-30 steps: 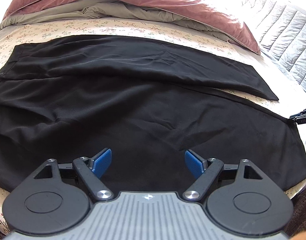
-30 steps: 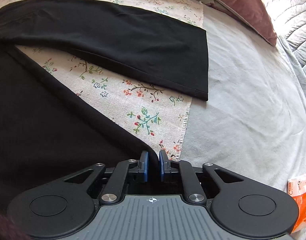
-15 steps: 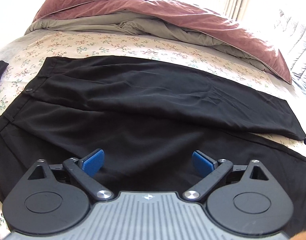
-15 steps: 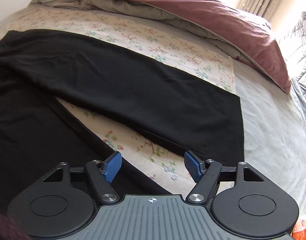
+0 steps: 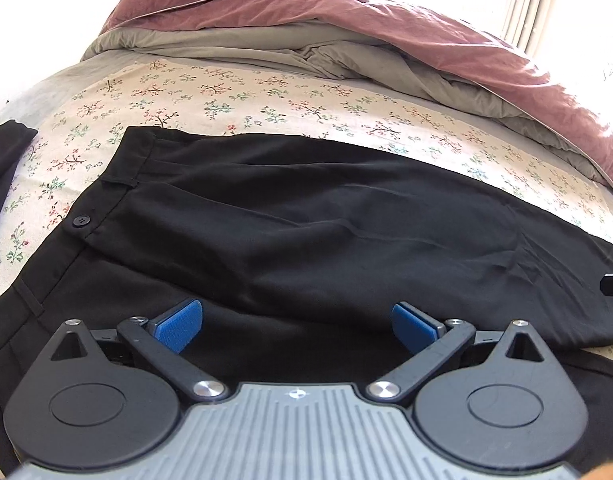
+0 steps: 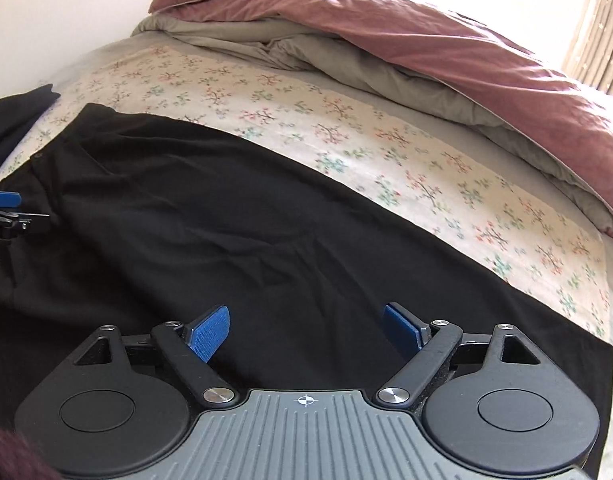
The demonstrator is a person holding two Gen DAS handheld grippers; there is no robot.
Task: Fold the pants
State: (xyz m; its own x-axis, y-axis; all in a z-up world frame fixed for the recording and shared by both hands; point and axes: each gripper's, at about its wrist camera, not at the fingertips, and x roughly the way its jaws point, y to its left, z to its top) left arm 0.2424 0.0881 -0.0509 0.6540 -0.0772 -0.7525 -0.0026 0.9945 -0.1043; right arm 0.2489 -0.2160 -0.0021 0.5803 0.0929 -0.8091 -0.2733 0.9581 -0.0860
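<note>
On the floral bedsheet (image 5: 234, 104) lie the black pants (image 5: 306, 220), spread flat with the waistband and its button (image 5: 81, 220) toward the left and the legs running off to the right. Above them, the left gripper (image 5: 297, 322) hangs with its blue pads spread wide and nothing between them. Over the leg portion, the right gripper (image 6: 306, 326) has just been opening its jaws, which stand apart and empty. Behind the pants, a mauve duvet (image 6: 446, 40) is heaped near the headboard end.
</note>
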